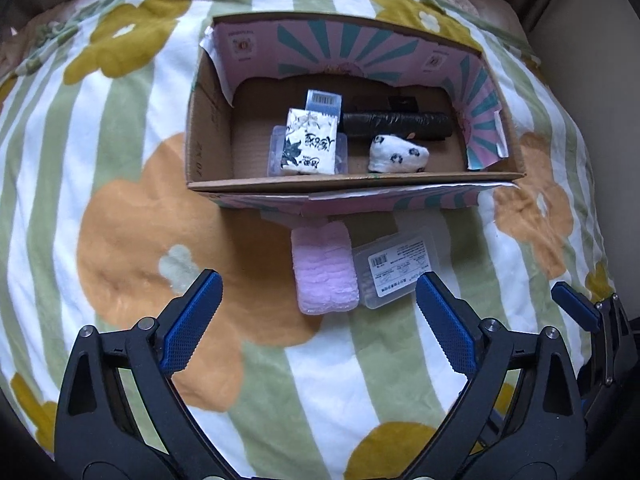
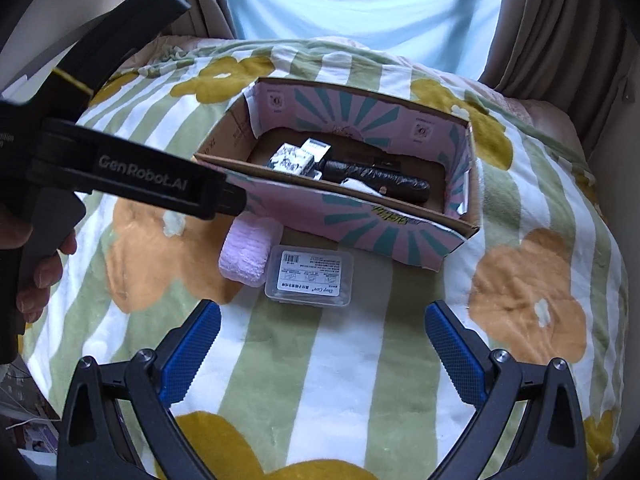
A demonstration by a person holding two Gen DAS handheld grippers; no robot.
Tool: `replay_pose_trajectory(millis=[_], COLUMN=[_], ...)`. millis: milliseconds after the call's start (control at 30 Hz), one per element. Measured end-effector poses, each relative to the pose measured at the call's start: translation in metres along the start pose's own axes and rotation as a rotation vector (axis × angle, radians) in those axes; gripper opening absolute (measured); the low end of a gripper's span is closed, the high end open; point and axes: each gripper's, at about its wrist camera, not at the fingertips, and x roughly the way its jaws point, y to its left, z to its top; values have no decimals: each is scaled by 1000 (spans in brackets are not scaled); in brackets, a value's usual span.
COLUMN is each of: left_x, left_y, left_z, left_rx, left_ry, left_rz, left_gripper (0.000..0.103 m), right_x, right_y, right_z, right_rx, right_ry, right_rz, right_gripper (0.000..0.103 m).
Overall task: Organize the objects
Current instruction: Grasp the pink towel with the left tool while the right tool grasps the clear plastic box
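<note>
An open cardboard box [image 1: 208,136] [image 2: 400,236] with pink and teal flaps sits on a flowered blanket. Inside lie a tissue pack [image 1: 310,142] [image 2: 290,160] resting on a clear case [image 1: 276,152], a barcoded packet [image 1: 324,101], a black roll [image 1: 396,123] [image 2: 376,180] and a white spotted cloth [image 1: 398,155]. In front of the box lie a pink fluffy cloth [image 1: 324,268] [image 2: 246,256] and a clear plastic case [image 1: 396,270] [image 2: 310,276] with a label. My left gripper [image 1: 318,300] stands open just short of the pink cloth. My right gripper [image 2: 322,328] stands open before the clear case.
The blanket [image 1: 120,200] [image 2: 520,280] covers a bed or cushion, with curtains [image 2: 552,20] and a window behind. The left gripper's black body [image 2: 120,176] and a hand [image 2: 36,272] fill the left side of the right wrist view. A blue fingertip [image 1: 574,304] of the right gripper shows at right.
</note>
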Motion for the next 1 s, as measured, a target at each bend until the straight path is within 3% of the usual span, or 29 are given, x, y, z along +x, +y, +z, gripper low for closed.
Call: replay_pose_trajectory(millis=[267,333,433,500,600,767,867,933,1000], left_x=[72,84,100,104,108,112,113,114,114], left_y=[10,12,15,17,19,16,15,15,13], left_z=[8,10,12,13,15,13,14,15,15], left_rx=[-50,-57,-68,-76,-82,-66,-71,-72,-68], left_ry=[38,48,62,52,54,49,48,47,45], left_rz=[-57,-71,-89,-106,-116,-125,-133,-135,-135], left_gripper=[91,79,73,71,57,46,43,42,42], right_x=[75,89,105,112,119,126,128,129,128], right_y=[5,5,4,3,1,-2,-2,-3,-3], right_z=[-6,-5,-2,-1,1,4,4,4,4], right_rx=[-21,-6,0,9,20,22,23,24,24], right_ry=[59,70,80,80,81,88,91,102,100], right_rz=[21,45,40,43,45,51,62,67,67], right_gripper=[102,102,102,102,102,102,97,89,89])
